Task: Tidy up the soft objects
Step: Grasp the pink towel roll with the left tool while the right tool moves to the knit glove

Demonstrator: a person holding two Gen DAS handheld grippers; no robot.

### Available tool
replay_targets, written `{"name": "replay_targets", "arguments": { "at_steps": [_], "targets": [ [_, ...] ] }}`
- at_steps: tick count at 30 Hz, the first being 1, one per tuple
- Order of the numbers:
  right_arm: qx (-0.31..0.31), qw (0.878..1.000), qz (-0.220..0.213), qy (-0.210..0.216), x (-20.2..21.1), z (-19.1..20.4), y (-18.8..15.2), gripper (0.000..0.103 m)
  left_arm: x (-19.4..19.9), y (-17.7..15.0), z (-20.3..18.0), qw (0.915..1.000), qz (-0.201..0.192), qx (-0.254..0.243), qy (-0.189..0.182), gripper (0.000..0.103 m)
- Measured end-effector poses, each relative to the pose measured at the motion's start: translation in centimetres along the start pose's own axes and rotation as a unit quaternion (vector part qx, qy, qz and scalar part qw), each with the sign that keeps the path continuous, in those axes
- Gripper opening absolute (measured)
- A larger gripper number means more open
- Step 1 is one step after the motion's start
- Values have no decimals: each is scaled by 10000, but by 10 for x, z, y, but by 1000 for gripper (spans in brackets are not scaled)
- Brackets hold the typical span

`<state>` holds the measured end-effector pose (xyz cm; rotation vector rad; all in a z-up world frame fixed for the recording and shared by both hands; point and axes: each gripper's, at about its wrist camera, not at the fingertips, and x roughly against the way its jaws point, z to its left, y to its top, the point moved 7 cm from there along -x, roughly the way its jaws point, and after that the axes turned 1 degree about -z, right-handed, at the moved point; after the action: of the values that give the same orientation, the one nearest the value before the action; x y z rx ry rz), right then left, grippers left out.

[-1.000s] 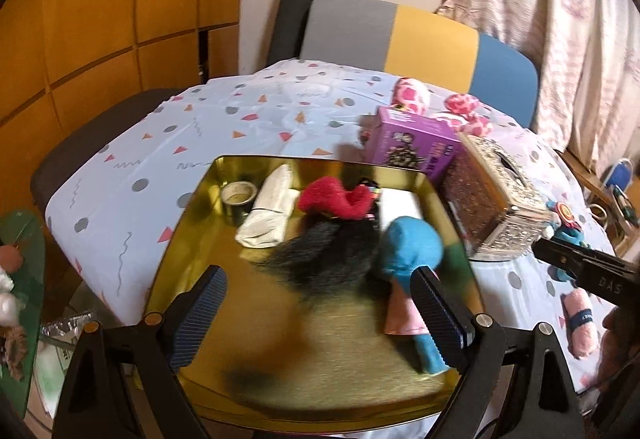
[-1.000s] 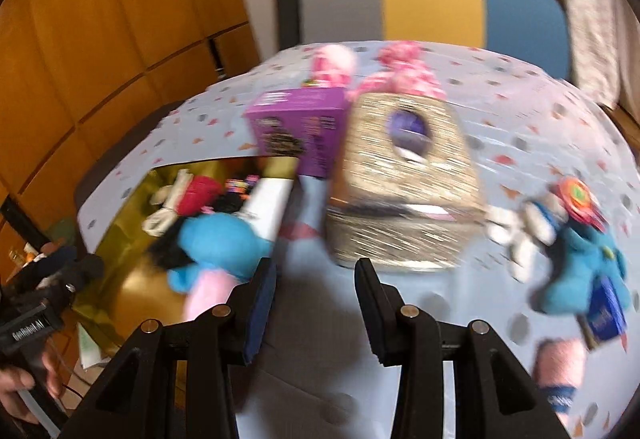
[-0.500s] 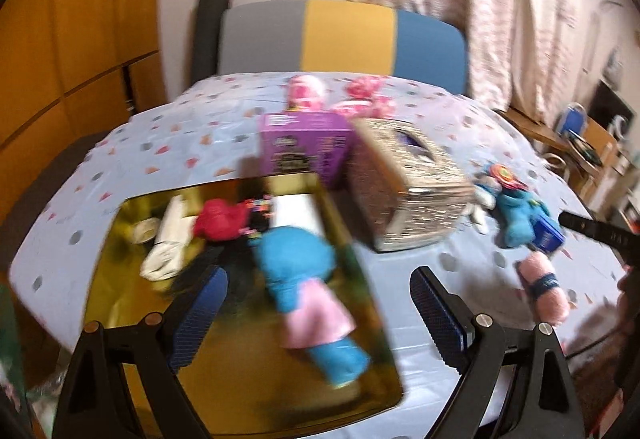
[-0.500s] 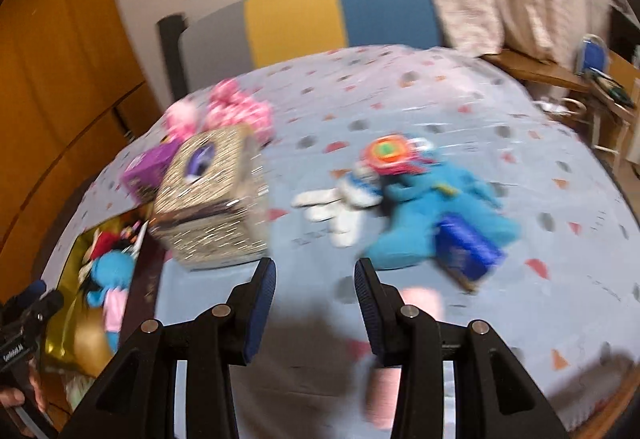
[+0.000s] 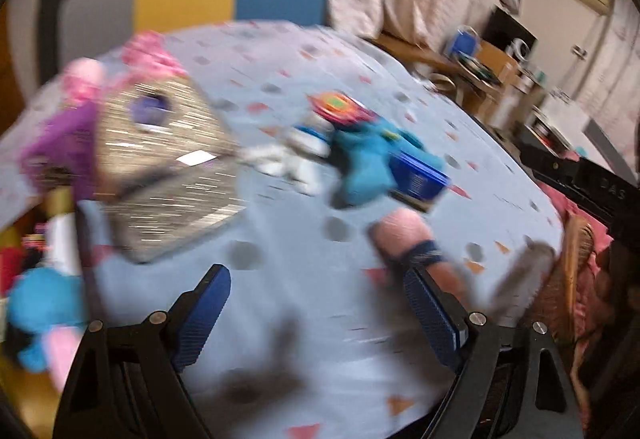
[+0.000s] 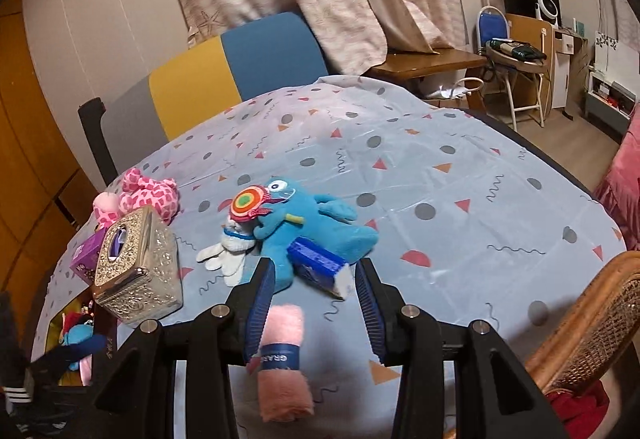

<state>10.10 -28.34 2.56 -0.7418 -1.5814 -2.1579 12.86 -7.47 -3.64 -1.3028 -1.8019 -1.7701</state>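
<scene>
Everything in the left wrist view is blurred by motion. My left gripper (image 5: pixel 320 303) hangs over the patterned tablecloth (image 5: pixel 304 223), its jaws closing with nothing between them. A pink rolled towel (image 5: pixel 412 239) with a dark band lies just beyond its right finger. My right gripper (image 6: pixel 316 299) is open and holds nothing. The same towel (image 6: pixel 280 359) lies under its left finger. Just ahead lies a blue plush toy (image 6: pixel 304 227) with a blue boxed tag (image 6: pixel 316 263) and a white glove-like plush (image 6: pixel 228 255). A pink spotted plush (image 6: pixel 148 195) sits far left.
A silver tissue box (image 6: pixel 136 267) and a purple box (image 6: pixel 86 255) stand left of the toys. The gold tray (image 6: pixel 52 331) holding a blue doll (image 6: pixel 78 335) is at the lower left edge. A wicker chair (image 6: pixel 592 319) is at the right, a striped chair back (image 6: pixel 240 67) behind the table.
Both grippers have swung to the right, away from the gold tray and towards the blue plush and pink towel. The left jaws have narrowed slightly. The towel now lies close under both grippers.
</scene>
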Motion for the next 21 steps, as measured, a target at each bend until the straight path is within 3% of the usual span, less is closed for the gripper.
{"name": "replay_targets", "arguments": {
  "at_steps": [5,10,12,14,16,21],
  "targets": [
    [33,10000,-42,-65,6,-11,-4,42,-48,2,-53,9982,429,-131,-397,90],
    [-123,9999,9,-72,6,-25,-8,42,-85,-3,-84,9959,717,-337,-445,89],
    [-174,9998,55,-63,4,-28,-10,42,-100,-7,-88,9953,824,-348,-385,81],
    [-186,9998,98,-62,2,-29,-12,42,-112,-13,-92,9941,929,-357,-437,48],
    [-202,9997,163,-44,-1,-29,-15,42,-120,-22,-95,9913,1056,-475,-623,40],
    [-259,9991,317,66,-10,-23,-21,42,-102,-30,-80,9939,673,-685,-537,39]
  ]
}}
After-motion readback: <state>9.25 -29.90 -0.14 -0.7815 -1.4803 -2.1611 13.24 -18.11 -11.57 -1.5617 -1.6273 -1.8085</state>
